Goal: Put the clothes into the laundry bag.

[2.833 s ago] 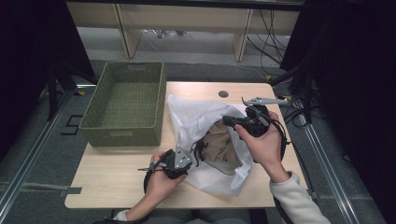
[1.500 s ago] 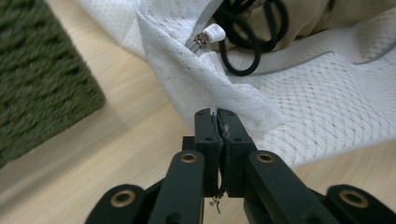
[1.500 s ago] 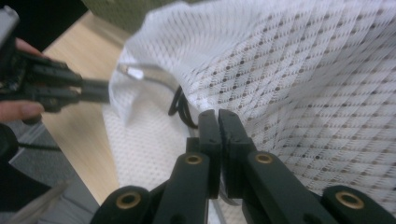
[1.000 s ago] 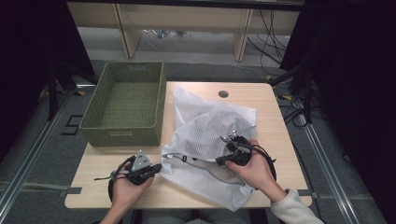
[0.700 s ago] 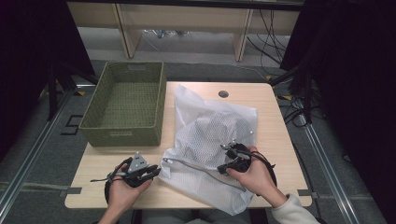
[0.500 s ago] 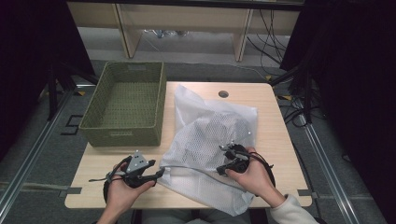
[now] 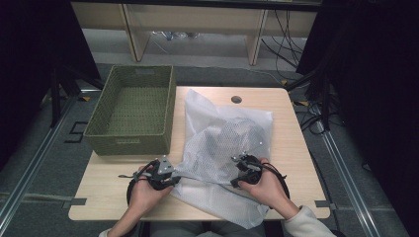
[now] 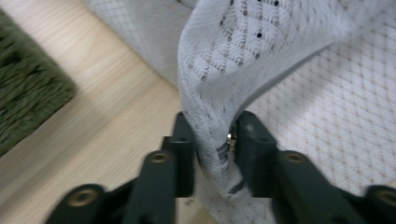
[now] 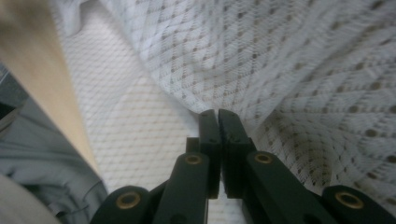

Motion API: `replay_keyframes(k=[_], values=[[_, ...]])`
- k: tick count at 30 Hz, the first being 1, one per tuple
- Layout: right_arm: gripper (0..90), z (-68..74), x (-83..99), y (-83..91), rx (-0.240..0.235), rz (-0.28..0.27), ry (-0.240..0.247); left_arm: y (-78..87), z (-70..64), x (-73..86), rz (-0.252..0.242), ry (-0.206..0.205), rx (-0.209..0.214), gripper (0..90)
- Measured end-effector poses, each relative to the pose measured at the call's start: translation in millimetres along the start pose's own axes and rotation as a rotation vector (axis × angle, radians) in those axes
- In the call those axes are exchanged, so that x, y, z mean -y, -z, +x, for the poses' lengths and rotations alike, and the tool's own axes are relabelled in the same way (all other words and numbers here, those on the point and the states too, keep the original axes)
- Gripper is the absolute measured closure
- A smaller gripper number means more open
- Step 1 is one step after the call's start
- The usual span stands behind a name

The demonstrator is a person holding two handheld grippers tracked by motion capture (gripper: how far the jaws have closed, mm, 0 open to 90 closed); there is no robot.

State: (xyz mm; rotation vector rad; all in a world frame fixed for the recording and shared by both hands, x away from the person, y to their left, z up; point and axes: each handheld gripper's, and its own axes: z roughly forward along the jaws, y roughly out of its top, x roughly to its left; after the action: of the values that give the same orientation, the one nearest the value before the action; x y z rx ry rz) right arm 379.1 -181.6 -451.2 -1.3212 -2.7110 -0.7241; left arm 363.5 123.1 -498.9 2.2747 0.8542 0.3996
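A white mesh bag point(image 7: 225, 140) lies spread on the wooden table point(image 7: 291, 143), humped in the middle over something I cannot make out. My left gripper point(image 7: 170, 180) is at the bag's near left corner, shut on a bunched fold of mesh point(image 8: 212, 154) that stretches tight between its jaws point(image 8: 215, 135). My right gripper point(image 7: 239, 170) rests on the bag's near right part. Its jaws point(image 9: 218, 114) are pressed together at a crease of the mesh point(image 9: 280, 56), pinching it.
A green woven basket point(image 7: 131, 111) stands empty at the table's left, its corner close to the left gripper point(image 8: 28, 102). A small round hole point(image 7: 236, 99) marks the table's far edge. The bag's near end hangs by the front edge. Bare wood lies right of the bag.
The bag, earlier held up and open, now lies flat. The right gripper came down toward the near edge. The left gripper pulled the bag's corner leftward, drawing the mesh taut.
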Motion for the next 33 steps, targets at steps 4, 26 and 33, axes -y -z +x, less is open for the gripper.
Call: replay_keyframes(k=[4,26,33], values=[[89.8,-9.8,-0.7,-0.6,0.032,-0.01,-0.012,-4.1,-1.5,-6.2,-0.002,-0.005,0.045,78.7],[89.8,-56.7,3.5,16.3,0.079,-0.068,-0.067,-14.2,-14.8,-43.4,-0.059,-0.036,0.258,79.5],[89.4,-32.4,9.7,10.1,0.027,-0.011,0.007,5.7,-5.1,-6.2,-0.04,0.018,0.251,73.0]])
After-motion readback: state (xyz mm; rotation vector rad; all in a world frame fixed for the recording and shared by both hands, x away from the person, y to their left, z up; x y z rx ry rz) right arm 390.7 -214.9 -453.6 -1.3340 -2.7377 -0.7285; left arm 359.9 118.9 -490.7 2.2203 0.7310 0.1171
